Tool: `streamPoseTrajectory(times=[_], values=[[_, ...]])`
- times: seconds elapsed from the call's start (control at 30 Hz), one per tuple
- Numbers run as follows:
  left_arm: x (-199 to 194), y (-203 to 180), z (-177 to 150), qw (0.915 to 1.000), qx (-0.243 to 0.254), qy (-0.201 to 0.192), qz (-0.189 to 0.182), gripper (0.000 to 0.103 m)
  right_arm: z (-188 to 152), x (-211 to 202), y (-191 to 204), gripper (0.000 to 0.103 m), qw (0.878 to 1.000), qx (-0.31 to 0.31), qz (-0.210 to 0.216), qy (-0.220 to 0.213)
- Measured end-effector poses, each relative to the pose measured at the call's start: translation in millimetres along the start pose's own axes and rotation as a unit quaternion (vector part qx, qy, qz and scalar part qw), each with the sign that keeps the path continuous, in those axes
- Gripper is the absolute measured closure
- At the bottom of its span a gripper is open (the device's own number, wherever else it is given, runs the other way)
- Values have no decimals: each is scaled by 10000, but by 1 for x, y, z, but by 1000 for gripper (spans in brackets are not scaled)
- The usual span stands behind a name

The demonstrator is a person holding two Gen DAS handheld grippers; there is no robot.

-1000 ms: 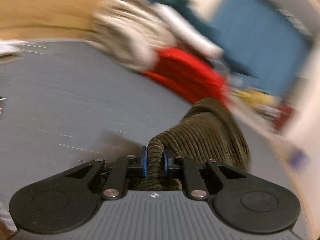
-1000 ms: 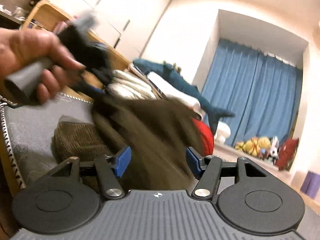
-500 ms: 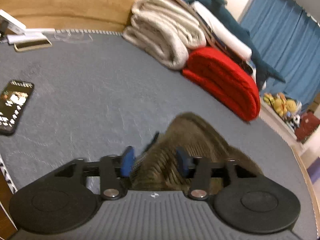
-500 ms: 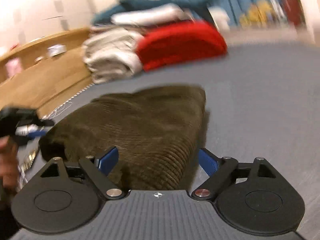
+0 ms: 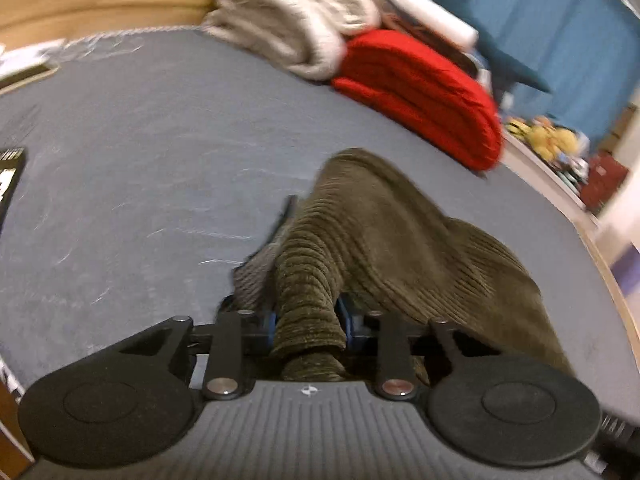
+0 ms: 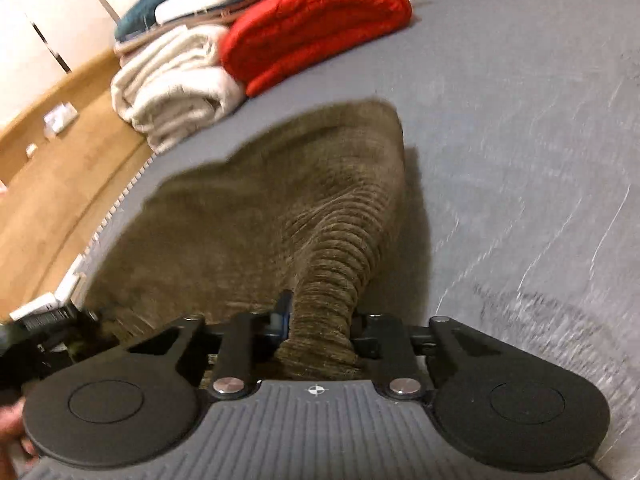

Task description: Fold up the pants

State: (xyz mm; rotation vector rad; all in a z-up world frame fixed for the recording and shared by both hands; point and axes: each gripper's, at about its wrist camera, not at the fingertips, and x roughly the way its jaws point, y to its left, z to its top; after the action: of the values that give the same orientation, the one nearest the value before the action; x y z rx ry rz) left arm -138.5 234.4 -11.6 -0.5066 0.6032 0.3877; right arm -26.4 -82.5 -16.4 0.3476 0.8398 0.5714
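Olive-brown corduroy pants (image 5: 400, 240) lie bunched on the grey bed cover (image 5: 140, 152). In the left wrist view my left gripper (image 5: 308, 320) has its jaws closing on a thick fold of the pants, and the blue pads press its sides. In the right wrist view the same pants (image 6: 256, 216) spread ahead, and my right gripper (image 6: 320, 320) is closing its jaws on another gathered fold, pinched tight. At the left edge of the right wrist view the left gripper's black body (image 6: 44, 336) shows beside the cloth.
A folded cream blanket (image 5: 296, 28) and a red folded blanket (image 5: 420, 92) sit at the far side with a blue plush on top. A phone (image 5: 10, 176) lies at the left. The wooden floor (image 6: 52, 168) runs beyond the bed's edge. Blue curtains (image 5: 568, 36) hang behind.
Both grippers opened over the pants and then closed again on new folds. The right gripper swung round and rolled so it now looks down over the bed.
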Motion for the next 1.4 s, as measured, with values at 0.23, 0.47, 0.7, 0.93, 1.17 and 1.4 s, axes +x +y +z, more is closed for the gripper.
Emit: streamPoseTrajectory(times=[0.23, 0.47, 0.7, 0.93, 1.17, 1.4], values=[[-1, -54, -25, 9944, 347, 109, -995, 75, 38, -70, -29, 84, 9974, -288, -93, -648], [3, -144, -76, 9712, 950, 658, -2081, 74, 55, -148, -107, 84, 9886, -343, -777, -1240], [16, -175, -103, 9549, 1981, 1181, -1869, 61, 19, -154, -196, 62, 9899, 195, -1292, -554], [0, -169, -91, 9655, 1704, 565, -1885, 44, 12, -156, -204, 46, 9835, -167, -1624, -777], [-20, -212, -59, 9710, 1982, 268, -1309, 78, 8, -138, -206, 48, 9876, -242, -1539, -213], [8, -252, -23, 9556, 2305, 304, -1813, 81, 4, -146, -209, 51, 9900, -283, -1358, -266]])
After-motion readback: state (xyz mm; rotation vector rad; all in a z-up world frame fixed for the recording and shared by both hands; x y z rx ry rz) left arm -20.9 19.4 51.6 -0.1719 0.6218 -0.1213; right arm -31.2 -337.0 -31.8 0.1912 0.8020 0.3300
